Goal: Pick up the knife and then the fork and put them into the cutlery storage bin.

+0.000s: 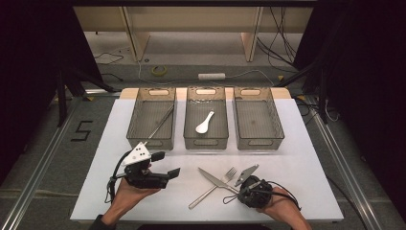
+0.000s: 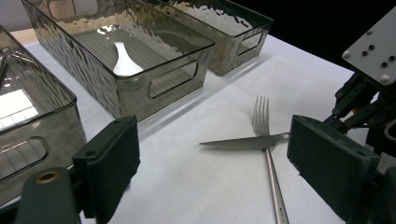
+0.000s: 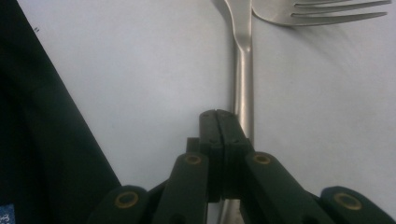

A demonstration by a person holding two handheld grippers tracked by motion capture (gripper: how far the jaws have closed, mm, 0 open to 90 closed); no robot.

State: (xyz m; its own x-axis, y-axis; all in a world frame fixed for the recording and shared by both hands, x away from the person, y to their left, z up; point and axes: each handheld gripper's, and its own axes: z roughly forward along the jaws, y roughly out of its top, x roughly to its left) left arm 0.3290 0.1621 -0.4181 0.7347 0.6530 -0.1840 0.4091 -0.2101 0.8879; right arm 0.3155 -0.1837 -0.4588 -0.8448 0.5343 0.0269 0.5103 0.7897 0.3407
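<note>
The right gripper (image 1: pixel 253 190) sits low at the near edge of the table, its jaws pressed together with no gap showing in its own view, and the handle of the knife (image 3: pixel 243 79) runs up from just behind and beside them; whether the pads are actually pinching that handle or merely closed on top of it I cannot tell from here. The left gripper (image 1: pixel 160 171) hovers well apart on the other side, jaws spread wide and holding nothing, pointed across toward the cutlery. Out from the tongs, the knife lies crossed with a fork (image 1: pixel 210 187) on the white table (image 1: pixel 297 158), the two touching where they cross. Beyond them stand three smoky plastic bins in a row: the left bin (image 1: pixel 152 117) holds a thin metal utensil, the middle bin (image 1: pixel 206 117) a white spoon (image 1: pixel 204 123), the right bin (image 1: pixel 257 117) looks empty. It reads to me as a sorting job, with the knife being taken up now. The next move would call for a firm hold on that handle and a lift clear of the fork without dragging it along.
</note>
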